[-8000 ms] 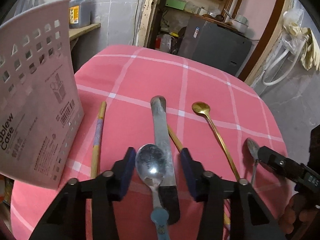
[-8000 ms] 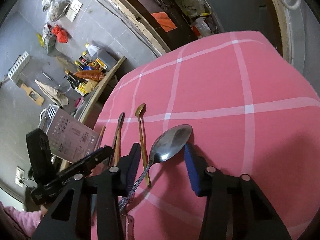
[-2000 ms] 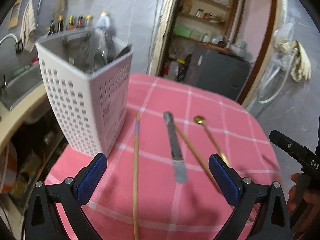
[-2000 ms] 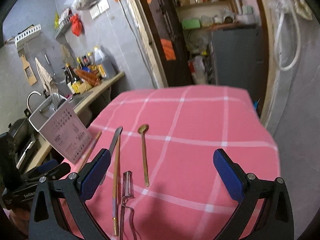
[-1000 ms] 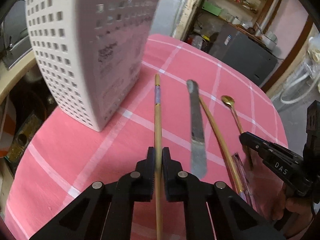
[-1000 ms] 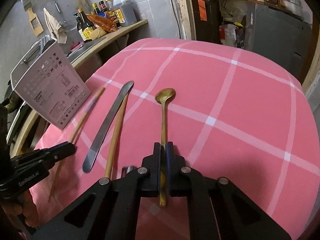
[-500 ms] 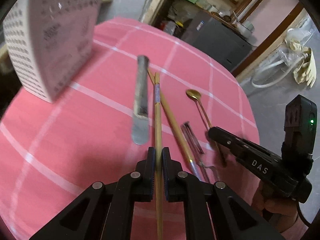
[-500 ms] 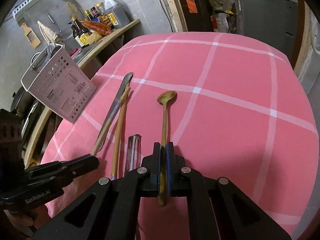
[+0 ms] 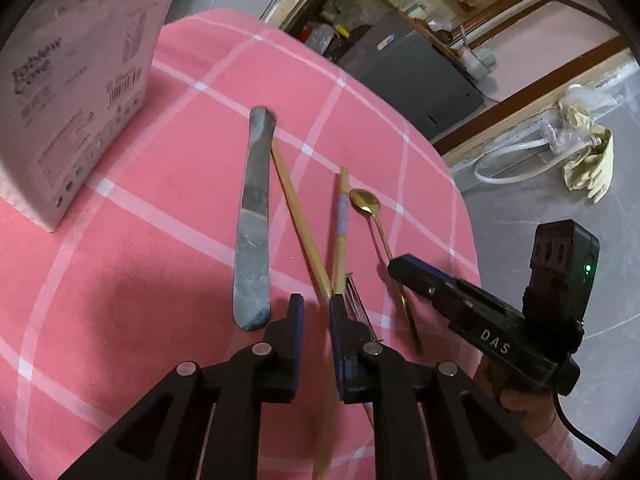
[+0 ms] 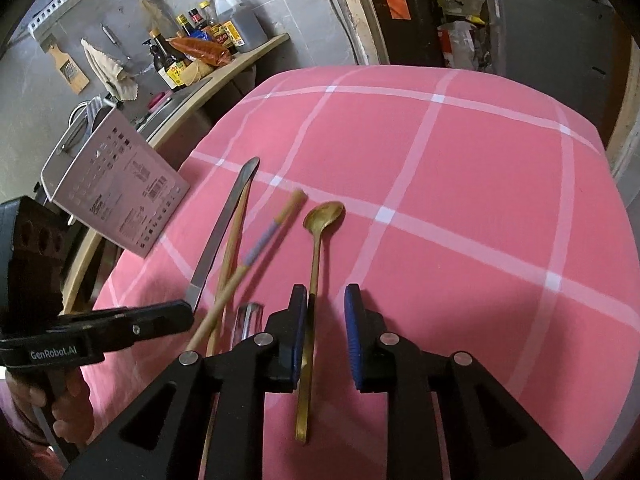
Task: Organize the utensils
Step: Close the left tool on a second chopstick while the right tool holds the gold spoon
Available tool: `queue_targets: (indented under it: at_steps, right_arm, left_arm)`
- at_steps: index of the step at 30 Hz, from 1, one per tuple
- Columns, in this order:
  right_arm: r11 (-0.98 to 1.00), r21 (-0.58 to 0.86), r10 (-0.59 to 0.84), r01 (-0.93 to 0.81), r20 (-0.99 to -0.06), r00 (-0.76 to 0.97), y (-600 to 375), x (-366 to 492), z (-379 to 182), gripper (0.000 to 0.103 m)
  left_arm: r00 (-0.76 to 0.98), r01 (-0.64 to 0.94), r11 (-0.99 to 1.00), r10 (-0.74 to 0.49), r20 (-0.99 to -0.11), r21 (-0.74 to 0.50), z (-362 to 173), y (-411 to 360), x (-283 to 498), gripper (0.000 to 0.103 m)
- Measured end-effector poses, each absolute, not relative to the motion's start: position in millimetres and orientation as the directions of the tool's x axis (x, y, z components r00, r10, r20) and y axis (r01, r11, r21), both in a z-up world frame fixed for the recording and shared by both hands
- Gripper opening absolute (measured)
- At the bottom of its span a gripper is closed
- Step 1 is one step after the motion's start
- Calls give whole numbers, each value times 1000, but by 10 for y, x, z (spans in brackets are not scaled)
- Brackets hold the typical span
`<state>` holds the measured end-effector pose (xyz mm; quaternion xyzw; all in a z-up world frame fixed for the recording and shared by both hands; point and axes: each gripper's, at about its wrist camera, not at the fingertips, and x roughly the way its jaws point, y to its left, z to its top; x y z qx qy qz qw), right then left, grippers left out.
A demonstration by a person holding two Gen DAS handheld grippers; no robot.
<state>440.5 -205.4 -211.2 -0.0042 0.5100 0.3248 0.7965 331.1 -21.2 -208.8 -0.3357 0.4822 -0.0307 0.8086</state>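
Note:
On the pink checked cloth lie a grey knife [image 9: 253, 216], a plain wooden chopstick [image 9: 300, 224], a chopstick with a purple band [image 9: 341, 224], a gold spoon [image 9: 366, 202] and a clear-handled peeler [image 9: 357, 300]. My left gripper [image 9: 316, 316] has its jaws a little apart; the banded chopstick lies against the right pad, crossing the plain one. My right gripper [image 10: 326, 312] is slightly open, with the gold spoon's [image 10: 320, 224] handle beside its left finger. The knife [image 10: 224, 236] and banded chopstick [image 10: 256, 248] also show there.
A white perforated utensil basket [image 9: 76, 80] stands at the table's far left, also in the right wrist view [image 10: 116, 192]. A counter with sauce bottles [image 10: 192, 52] is beyond it. The table's right edge drops to a grey floor.
Both grippers have opened a little: the left has loosened on the banded chopstick, now laid beside the spoon across the plain chopstick, and the right has loosened on the gold spoon.

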Motion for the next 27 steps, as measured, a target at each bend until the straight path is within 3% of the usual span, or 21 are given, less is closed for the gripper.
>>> queue_targets:
  at_steps: [4,8,12,27]
  right_arm:
    - [777,340,528,-530,-811,252,-1996,4506,-2145,17]
    - [762,335,529,-554,-816,235,-1917,4572,-2168,17]
    - [743,323,532,-586,-817,224,-1865,4632,-2157,17]
    - [704,352,557,-616,-813,172,-1905,4750,-2154,16]
  left_arm:
    - [522,-272,762,-396,-755,-588,-2114,-217,3378,13]
    - [526,-260,734,-438,-729,-628,-2135,-200,3423,27]
    - [511,-233,735,-464,-724,-636,-2136,-248,3480,34]
    - [379,-141,851,-427,-821,-507,-2101,-507,3876,34]
